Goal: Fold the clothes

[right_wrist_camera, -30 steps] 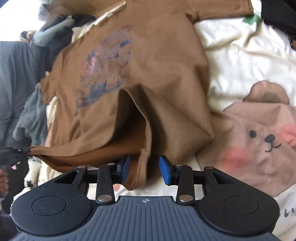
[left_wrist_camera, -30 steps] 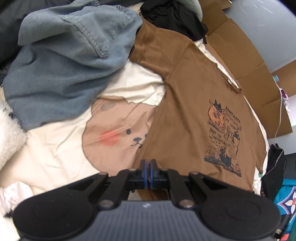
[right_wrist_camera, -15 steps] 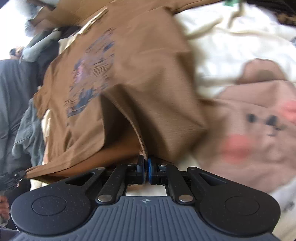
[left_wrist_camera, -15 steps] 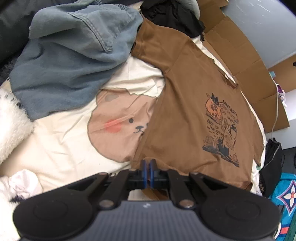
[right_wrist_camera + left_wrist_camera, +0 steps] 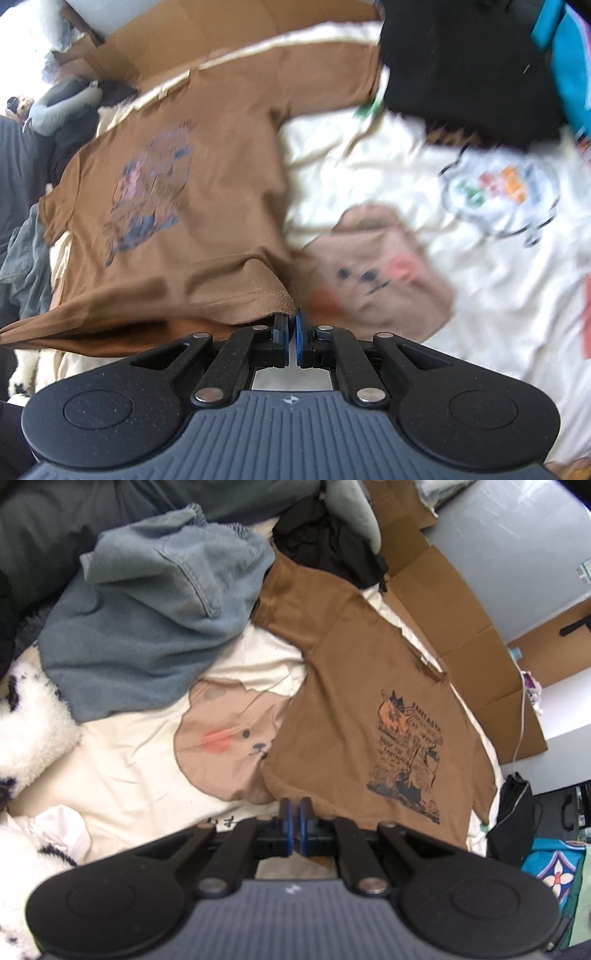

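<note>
On brown T-shirt (image 5: 343, 716): "FANTASTIC" print (image 5: 406, 753)

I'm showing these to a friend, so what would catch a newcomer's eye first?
The brown T-shirt with a dark graphic print, spread over a cream bedsheet printed with a bear face. Both tools, left and right, are shut on its hem. A blue-grey garment lies heaped beside one sleeve.

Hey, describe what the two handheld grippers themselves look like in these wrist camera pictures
The left gripper and right gripper look alike: a dark grey ribbed body with a small white mark, two round black lobes with disc shapes, black angled linkage arms with silver pivot pins, and blue pads on the black fingers. No cables or sleeves show.
</note>
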